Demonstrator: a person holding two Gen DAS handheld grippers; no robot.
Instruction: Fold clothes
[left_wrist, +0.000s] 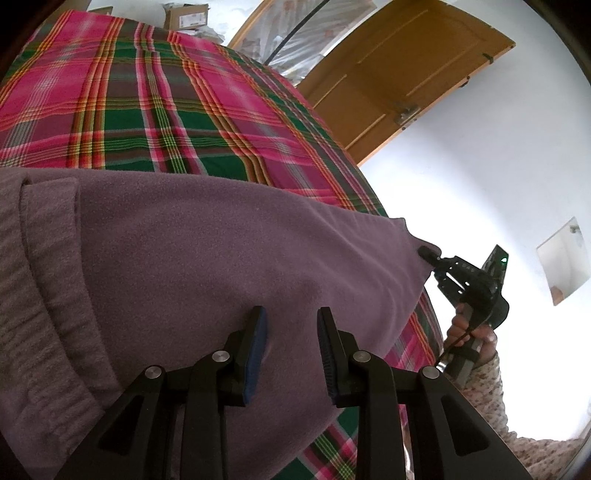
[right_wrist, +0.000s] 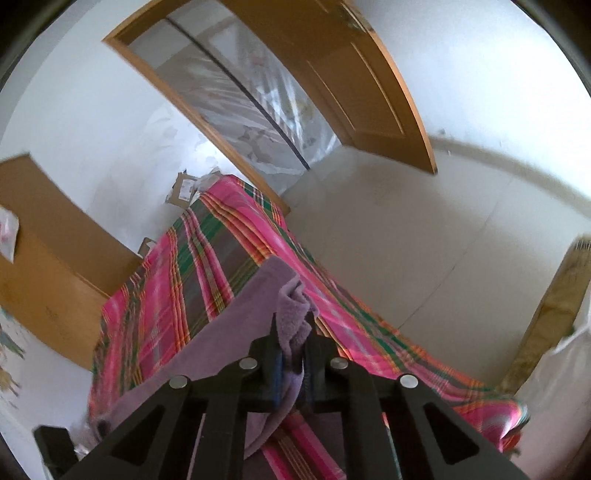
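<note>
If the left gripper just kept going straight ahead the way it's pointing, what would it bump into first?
Most likely the purple garment: the open left gripper points right at it, fingers apart over the fleece. Depth is hard to judge.

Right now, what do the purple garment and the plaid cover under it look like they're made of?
Purple garment: looks like fleece or brushed knit, matte and fuzzy, with a ribbed band along one edge. The right tongs pinch a thick, soft corner.
Plaid cover: seems thin woven cloth, flat with crisp stripes and no visible nap; probably cotton, uncertain.
</note>
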